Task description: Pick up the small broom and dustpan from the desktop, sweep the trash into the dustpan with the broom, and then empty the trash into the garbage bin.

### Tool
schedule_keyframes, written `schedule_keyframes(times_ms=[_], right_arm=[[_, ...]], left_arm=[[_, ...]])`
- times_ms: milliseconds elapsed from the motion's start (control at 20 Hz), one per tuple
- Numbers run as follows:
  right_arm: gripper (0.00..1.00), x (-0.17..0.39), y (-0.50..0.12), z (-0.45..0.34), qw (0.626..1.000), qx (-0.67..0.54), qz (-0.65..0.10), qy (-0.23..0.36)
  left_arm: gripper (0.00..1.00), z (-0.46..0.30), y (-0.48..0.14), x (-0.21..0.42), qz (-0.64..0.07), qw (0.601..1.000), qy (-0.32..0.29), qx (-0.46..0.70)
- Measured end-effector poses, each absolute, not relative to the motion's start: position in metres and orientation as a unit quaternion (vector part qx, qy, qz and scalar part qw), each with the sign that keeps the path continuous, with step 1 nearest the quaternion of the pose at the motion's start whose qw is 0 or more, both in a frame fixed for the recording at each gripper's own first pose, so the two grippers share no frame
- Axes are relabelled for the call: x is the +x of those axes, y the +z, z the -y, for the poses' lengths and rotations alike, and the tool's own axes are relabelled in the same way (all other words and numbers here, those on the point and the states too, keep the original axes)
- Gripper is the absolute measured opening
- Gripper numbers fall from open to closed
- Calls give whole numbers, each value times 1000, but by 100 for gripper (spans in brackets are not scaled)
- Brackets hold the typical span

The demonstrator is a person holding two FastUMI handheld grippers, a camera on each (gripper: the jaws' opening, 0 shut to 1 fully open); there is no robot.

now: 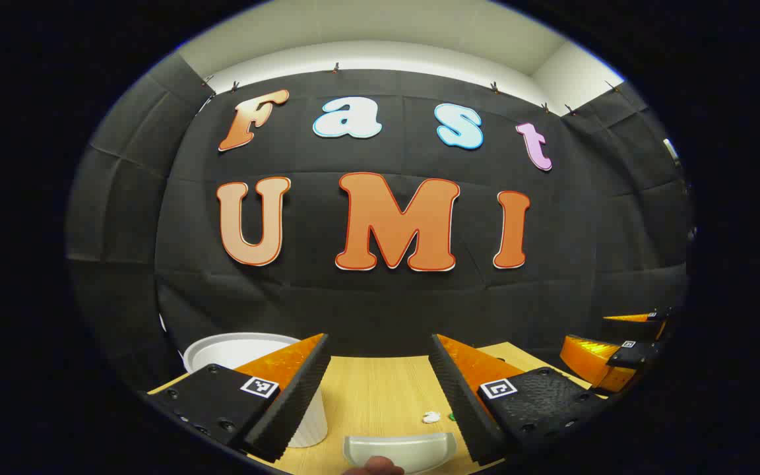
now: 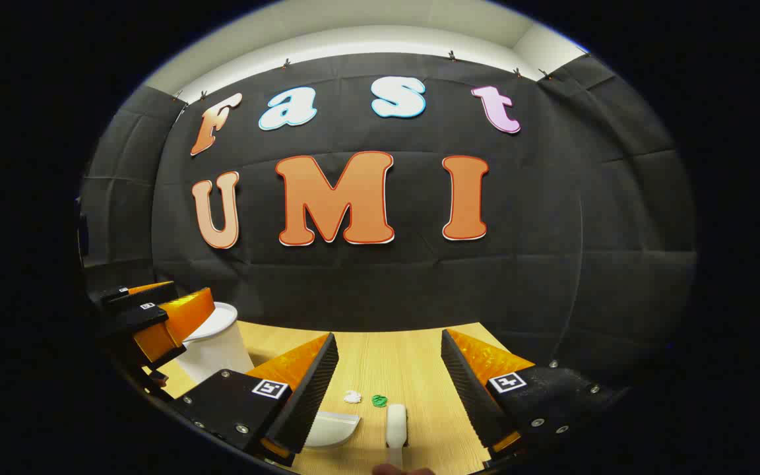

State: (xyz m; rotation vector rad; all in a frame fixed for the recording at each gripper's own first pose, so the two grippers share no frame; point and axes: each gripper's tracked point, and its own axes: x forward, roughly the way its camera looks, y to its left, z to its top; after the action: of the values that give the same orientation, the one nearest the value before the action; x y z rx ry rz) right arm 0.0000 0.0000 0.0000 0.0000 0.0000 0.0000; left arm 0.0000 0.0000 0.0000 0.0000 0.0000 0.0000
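Hovering released, your right gripper (image 2: 386, 382) has the broom (image 2: 396, 422) just below, lengthwise toward you. Your left gripper (image 1: 380, 389), also spread, hangs above the dustpan (image 1: 400, 450), beside the bin (image 1: 235, 349).

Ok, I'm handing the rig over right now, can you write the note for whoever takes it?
Left gripper: open, holding nothing, above the desktop, dustpan just ahead between its fingers.
Right gripper: open, holding nothing, small broom lying just ahead.
Trash: a white scrap and a green scrap lie on the wood beyond the broom and dustpan.
Garbage bin: white, upright, on the left side of the desk.
Done: nothing yet; neither tool is picked up.
Left: grasp both tools, sweep the scraps into the dustpan, empty it into the bin.
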Motion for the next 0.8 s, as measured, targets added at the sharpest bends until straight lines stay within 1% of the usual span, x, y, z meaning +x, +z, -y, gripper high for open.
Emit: schedule_keyframes(times_ms=[250, 400, 700, 800], right_arm=[[94, 4, 14, 2, 999, -2, 37, 30], [94, 6, 5, 7, 999, -8, 25, 36], [94, 18, -5, 26, 1000, 16, -2, 20], [94, 19, -2, 25, 1000, 12, 3, 18]], left_arm=[[95, 12, 2, 12, 0, 1000, 13, 8], [95, 17, 1, 14, -3, 1000, 20, 8], [94, 19, -1, 15, -5, 999, 30, 12], [95, 17, 6, 12, 4, 999, 35, 12]])
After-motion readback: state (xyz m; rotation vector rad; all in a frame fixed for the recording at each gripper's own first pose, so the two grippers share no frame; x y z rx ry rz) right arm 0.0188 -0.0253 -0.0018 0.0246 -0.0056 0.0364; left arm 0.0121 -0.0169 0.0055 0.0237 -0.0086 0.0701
